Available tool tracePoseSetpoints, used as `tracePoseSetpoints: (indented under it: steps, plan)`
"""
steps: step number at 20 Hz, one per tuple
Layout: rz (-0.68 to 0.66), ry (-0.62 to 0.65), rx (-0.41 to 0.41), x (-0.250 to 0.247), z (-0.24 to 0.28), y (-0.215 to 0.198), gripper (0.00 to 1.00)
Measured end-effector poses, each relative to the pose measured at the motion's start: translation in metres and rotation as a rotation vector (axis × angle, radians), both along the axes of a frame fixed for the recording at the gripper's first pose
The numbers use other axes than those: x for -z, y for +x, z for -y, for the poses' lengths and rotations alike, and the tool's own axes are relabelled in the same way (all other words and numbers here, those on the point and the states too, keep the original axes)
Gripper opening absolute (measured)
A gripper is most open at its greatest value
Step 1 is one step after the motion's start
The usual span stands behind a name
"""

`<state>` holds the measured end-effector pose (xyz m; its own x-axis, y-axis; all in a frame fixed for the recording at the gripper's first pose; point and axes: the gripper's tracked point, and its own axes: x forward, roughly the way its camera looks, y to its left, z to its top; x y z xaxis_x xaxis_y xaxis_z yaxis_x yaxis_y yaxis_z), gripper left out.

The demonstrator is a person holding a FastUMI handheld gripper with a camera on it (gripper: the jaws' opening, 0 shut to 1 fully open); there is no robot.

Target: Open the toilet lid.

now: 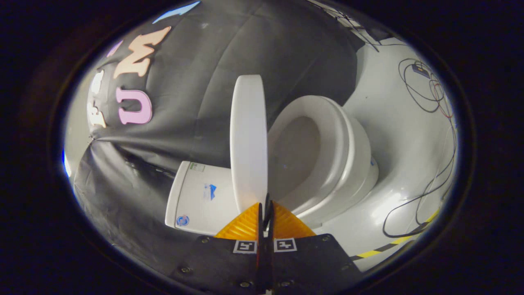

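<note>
Pinching toilet lid [247, 139] edge, gripper [266, 207] fingers were nearly closed on it. Lid stood raised between tank [196, 196] and seat [327, 135]; advice: ease toward tank, release gently.

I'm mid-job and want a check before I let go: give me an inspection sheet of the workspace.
Surface: white floor, yellow-black striped tape across it.
Job's things: toilet lid raised off the seat, bowl open; tank beside the lid.
Clutter: small dark box on the floor.
Grippers: gripper with jaws closed together at the lid's near edge; whether both press it cannot be told.
Cables: loose black wires looping over the floor beyond the toilet.
Surroundings: black cloth wall behind.
</note>
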<state>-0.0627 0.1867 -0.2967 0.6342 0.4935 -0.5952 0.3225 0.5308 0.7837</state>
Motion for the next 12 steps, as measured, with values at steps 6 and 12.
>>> tracePoseSetpoints:
  steps: [6,12]
  plan:
    - [0.061,-0.026,-0.041,-0.02,-0.013,0.005,0.01]
    - [0.131,-0.043,-0.1,-0.035,-0.023,0.009,0.01]
